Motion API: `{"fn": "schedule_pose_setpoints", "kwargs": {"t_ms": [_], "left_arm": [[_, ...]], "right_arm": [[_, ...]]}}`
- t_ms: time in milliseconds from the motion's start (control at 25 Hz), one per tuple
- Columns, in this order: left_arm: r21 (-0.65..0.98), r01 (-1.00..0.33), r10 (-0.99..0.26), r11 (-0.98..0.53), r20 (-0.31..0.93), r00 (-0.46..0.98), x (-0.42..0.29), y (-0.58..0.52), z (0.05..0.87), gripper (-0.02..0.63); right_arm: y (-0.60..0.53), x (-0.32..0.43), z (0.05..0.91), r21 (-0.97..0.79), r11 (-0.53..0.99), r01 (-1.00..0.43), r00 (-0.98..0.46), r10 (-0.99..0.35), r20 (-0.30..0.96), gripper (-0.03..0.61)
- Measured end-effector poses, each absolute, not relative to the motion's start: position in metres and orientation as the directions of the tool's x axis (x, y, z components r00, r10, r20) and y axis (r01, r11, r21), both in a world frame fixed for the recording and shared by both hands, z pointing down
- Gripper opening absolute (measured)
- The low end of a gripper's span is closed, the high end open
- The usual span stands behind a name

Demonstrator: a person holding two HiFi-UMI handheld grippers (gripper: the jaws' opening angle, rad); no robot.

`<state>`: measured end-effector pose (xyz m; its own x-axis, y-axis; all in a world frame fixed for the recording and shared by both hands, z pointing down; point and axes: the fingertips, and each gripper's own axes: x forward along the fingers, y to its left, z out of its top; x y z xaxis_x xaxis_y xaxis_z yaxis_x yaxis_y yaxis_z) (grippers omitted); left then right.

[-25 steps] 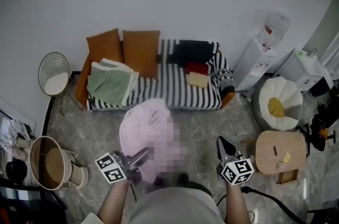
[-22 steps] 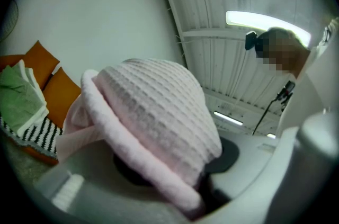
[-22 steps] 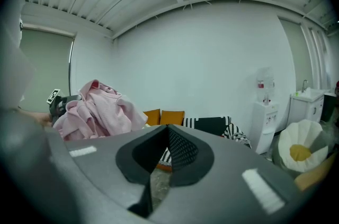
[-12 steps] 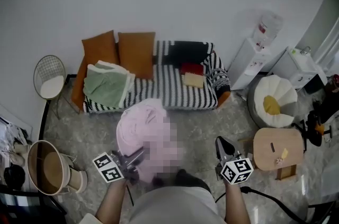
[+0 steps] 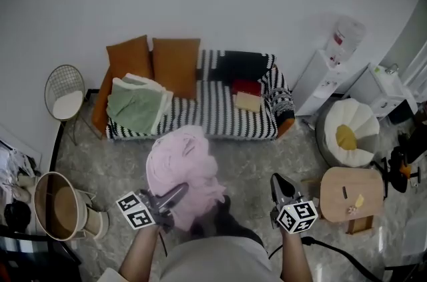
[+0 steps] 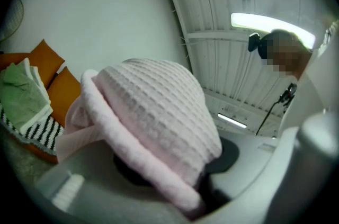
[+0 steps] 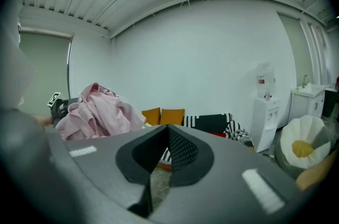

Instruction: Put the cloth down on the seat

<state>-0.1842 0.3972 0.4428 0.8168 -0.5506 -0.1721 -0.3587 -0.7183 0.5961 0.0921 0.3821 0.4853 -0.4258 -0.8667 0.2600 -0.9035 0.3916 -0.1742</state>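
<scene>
Pink cloth (image 5: 177,161) in left gripper (image 5: 175,196)

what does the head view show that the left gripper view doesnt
Only the head view: the right gripper, the wooden stool, the water dispenser and the basket.
Only the left gripper view: the ceiling light and the cloth's waffle weave up close.
Both: the pink cloth clamped in the left gripper, the orange cushions and the green towel.
</scene>
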Motion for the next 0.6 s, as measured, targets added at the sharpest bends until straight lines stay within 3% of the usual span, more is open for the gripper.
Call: {"fn": "schedule_pose_setpoints", "kwargs": {"t_ms": [600], "left_arm": [[0.597,-0.405,-0.613,-0.692,-0.191,0.766,-0.141,0.301,0.437,0.184]], "right_arm": [[0.254,0.132,0.490,-0.213,0.450,-0.867,-0.493,-0.836,0.241,-0.002]]}}
